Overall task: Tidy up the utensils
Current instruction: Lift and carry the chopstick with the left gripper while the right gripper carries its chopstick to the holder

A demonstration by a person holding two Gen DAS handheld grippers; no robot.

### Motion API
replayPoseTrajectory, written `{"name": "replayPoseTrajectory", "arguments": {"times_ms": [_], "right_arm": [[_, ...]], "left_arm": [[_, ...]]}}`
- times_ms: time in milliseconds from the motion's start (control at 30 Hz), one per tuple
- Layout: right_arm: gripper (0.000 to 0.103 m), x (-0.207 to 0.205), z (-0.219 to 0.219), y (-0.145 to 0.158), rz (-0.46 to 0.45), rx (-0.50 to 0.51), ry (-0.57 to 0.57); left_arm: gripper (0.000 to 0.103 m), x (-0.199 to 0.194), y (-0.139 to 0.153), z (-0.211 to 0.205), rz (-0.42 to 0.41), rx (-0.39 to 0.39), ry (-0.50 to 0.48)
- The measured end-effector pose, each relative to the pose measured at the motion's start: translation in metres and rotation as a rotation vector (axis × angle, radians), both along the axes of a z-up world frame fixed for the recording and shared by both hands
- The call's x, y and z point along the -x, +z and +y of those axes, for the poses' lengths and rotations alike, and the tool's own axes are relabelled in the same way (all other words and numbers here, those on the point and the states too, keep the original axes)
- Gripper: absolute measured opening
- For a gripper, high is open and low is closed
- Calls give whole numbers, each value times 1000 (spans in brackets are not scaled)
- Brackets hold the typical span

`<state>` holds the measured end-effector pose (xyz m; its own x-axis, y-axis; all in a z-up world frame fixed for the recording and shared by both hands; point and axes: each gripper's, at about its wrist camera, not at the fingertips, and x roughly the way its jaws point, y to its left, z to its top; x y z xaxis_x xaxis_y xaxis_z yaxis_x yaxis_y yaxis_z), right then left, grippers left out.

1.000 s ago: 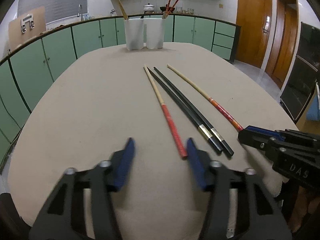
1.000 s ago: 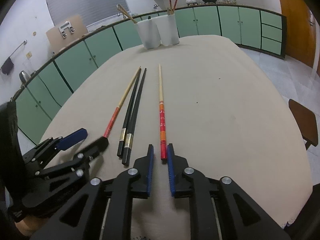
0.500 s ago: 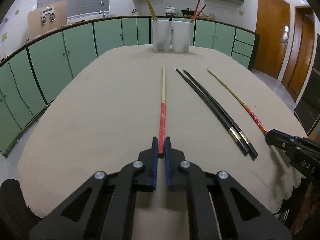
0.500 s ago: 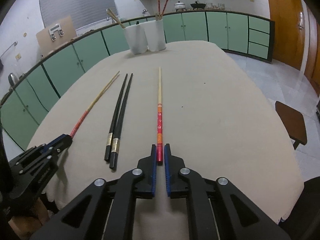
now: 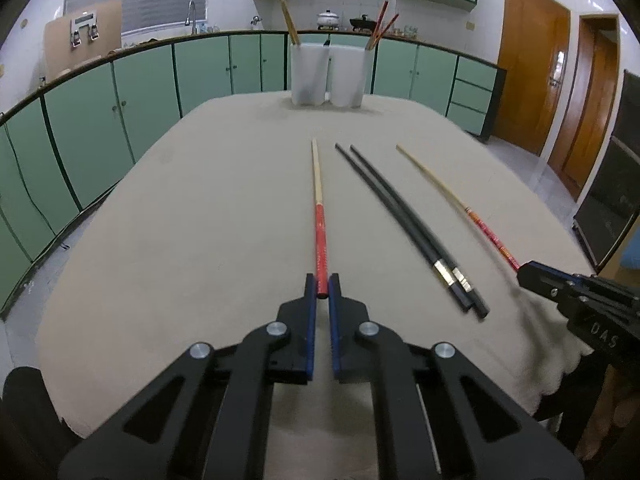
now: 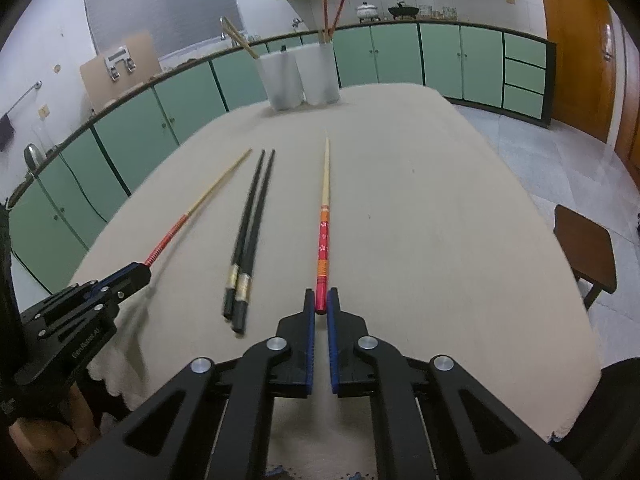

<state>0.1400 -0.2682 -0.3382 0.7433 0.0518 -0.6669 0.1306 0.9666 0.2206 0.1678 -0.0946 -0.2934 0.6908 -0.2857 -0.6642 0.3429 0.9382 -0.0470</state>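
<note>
My left gripper [image 5: 322,286] is shut on the red end of a red-and-bamboo chopstick [image 5: 319,208], which points away toward the cups. My right gripper [image 6: 321,303] is shut on the red end of a flower-patterned chopstick [image 6: 324,220]. Each gripper also shows in the other view, the right one [image 5: 532,276] at the right and the left one [image 6: 136,274] at the left, each holding its chopstick. A pair of black chopsticks [image 5: 404,220] lies on the beige tablecloth between them, also seen in the right wrist view [image 6: 250,232].
Two white cups [image 5: 306,74] [image 5: 348,76] stand side by side at the table's far end, each holding chopsticks; they also show in the right wrist view [image 6: 280,82] [image 6: 320,76]. Green cabinets ring the room. A brown stool [image 6: 584,248] stands at the right.
One second ago my left gripper was open beside the red chopstick; it then closed on its end. Both grippers now hold their chopsticks slightly lifted, and the views have shifted toward the cups.
</note>
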Motion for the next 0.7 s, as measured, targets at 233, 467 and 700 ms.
{"name": "replayPoseTrajectory", "arguments": {"times_ms": [233, 467, 700], "right_arm": [[6, 10, 1, 33, -70, 1, 2], [6, 14, -2, 81, -157, 10, 14], [6, -4, -4, 132, -215, 64, 69]], "left_arm": [[5, 9, 29, 7, -19, 10, 13], [5, 12, 67, 10, -48, 41, 14], [5, 1, 115, 11, -110, 53, 0]]}}
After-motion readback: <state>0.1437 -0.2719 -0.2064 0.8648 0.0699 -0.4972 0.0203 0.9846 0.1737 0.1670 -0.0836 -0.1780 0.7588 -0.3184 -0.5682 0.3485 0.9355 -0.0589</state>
